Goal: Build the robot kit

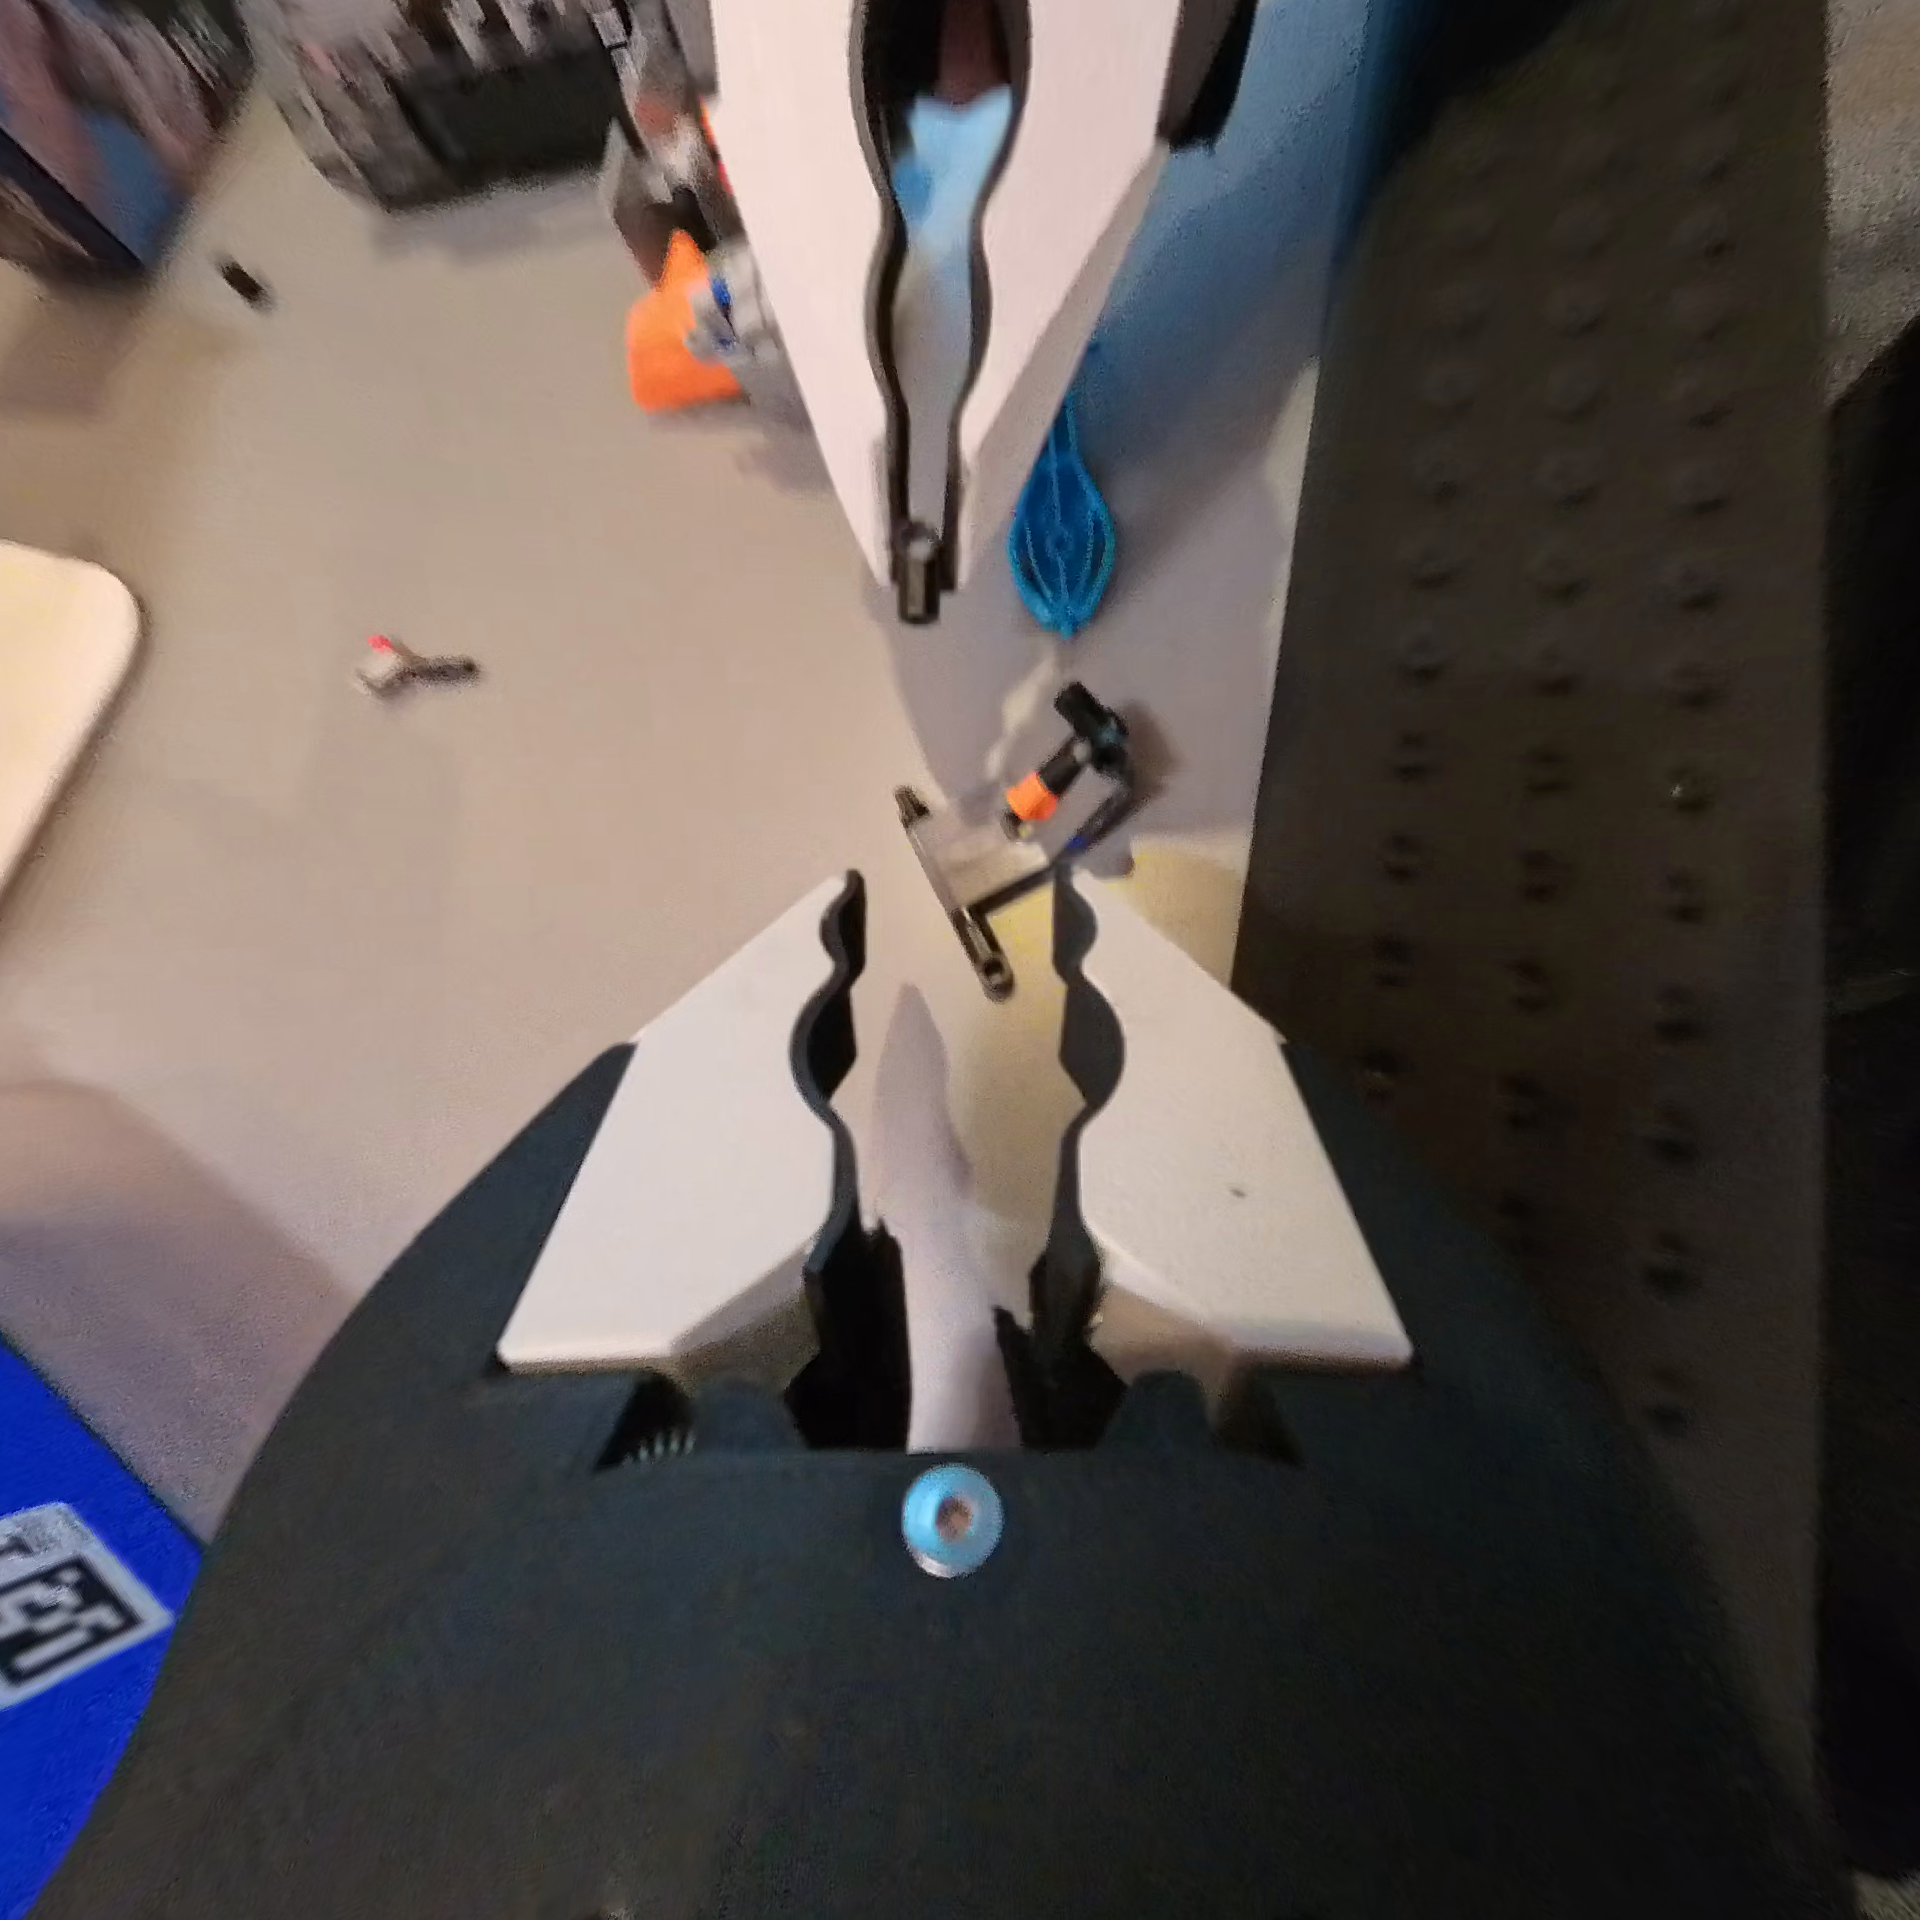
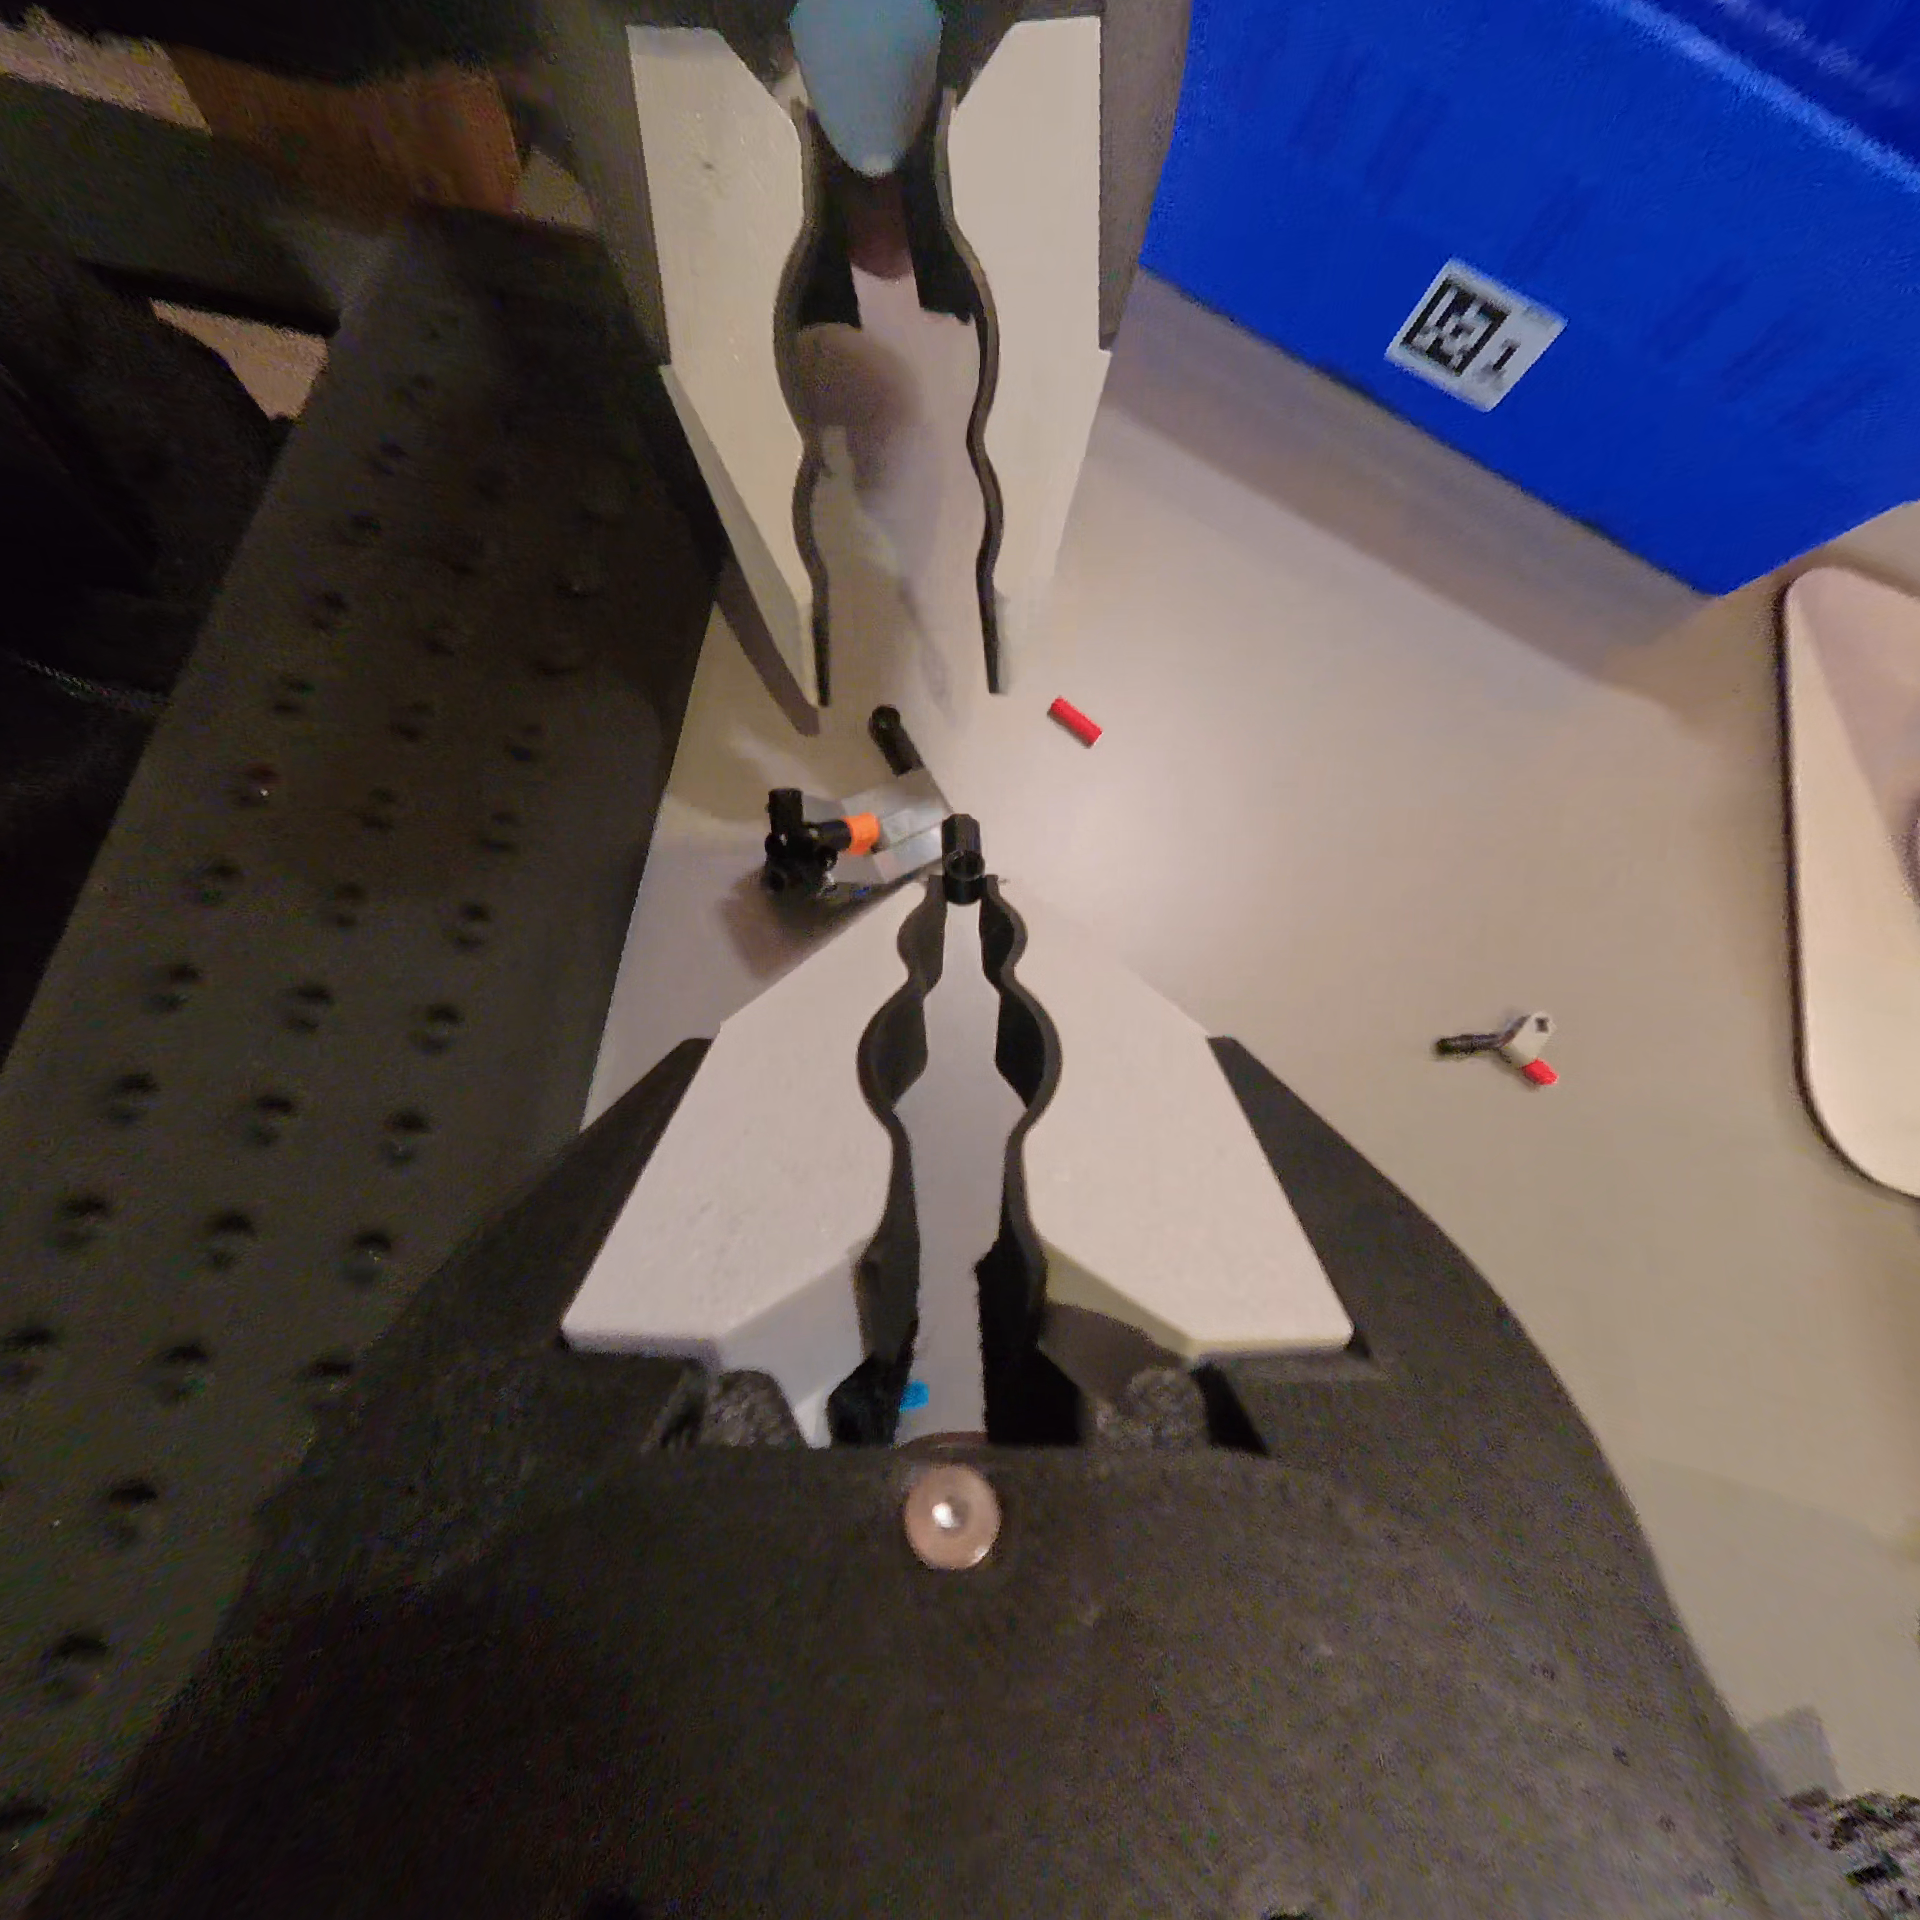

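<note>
The left gripper [image 1: 956, 894], white-fingered with wavy black pads, has its jaws parted and empty; its tips sit just over a small assembly of black rods, grey plate and orange collar [image 1: 1039, 821] lying on the pale tabletop [image 1: 520, 831] beside a dark perforated board [image 1: 1558, 727]. The right gripper [image 2: 964, 902] has its jaws nearly together, pinching a small black tubular connector [image 2: 962, 862] at the very tips; the same connector shows in the left wrist view [image 1: 918, 569], held above the table. In the right wrist view the held connector hangs close to the assembly [image 2: 831, 847].

A short black pin [image 2: 896, 740] and a red cylinder [image 2: 1074, 721] lie near the left gripper's tips. A white, red and black piece [image 2: 1507, 1044] lies well apart. A blue bin [image 2: 1558, 260] bears a black-and-white marker. A blue ribbed leaf-shaped part [image 1: 1062, 540] lies by the board; an orange object [image 1: 675, 332] is too blurred to identify. Whether the left tips touch the assembly cannot be told
</note>
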The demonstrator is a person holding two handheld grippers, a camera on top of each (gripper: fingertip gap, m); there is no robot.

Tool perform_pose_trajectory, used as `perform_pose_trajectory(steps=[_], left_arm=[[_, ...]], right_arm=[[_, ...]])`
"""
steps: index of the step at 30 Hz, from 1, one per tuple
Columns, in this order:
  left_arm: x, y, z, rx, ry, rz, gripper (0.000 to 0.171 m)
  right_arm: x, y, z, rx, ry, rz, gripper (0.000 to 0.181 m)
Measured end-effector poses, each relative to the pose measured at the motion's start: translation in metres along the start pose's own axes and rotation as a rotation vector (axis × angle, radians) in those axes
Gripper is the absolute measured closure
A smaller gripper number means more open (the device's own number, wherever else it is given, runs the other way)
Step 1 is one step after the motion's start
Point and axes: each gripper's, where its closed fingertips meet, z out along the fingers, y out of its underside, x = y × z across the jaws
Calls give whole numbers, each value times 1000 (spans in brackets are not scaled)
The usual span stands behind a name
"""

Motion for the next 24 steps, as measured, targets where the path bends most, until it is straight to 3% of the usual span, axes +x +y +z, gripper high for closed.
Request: perform_pose_trajectory(steps=[5, 9, 13, 24], left_arm=[[6, 28, 17, -108, 24, -34, 140], [8, 25, 20, -98, 39, -17, 160], [9, 24, 22, -93, 68, 13, 166], [0, 16, 20, 53, 39, 24, 166]], right_arm=[[-2, 20, 11, -105, -9, 32, 177], [-4, 26, 16, -132, -26, 51, 177], [-7, 31, 21, -151, -37, 68, 177], [-9, 33, 22, -89, -58, 131, 177]])
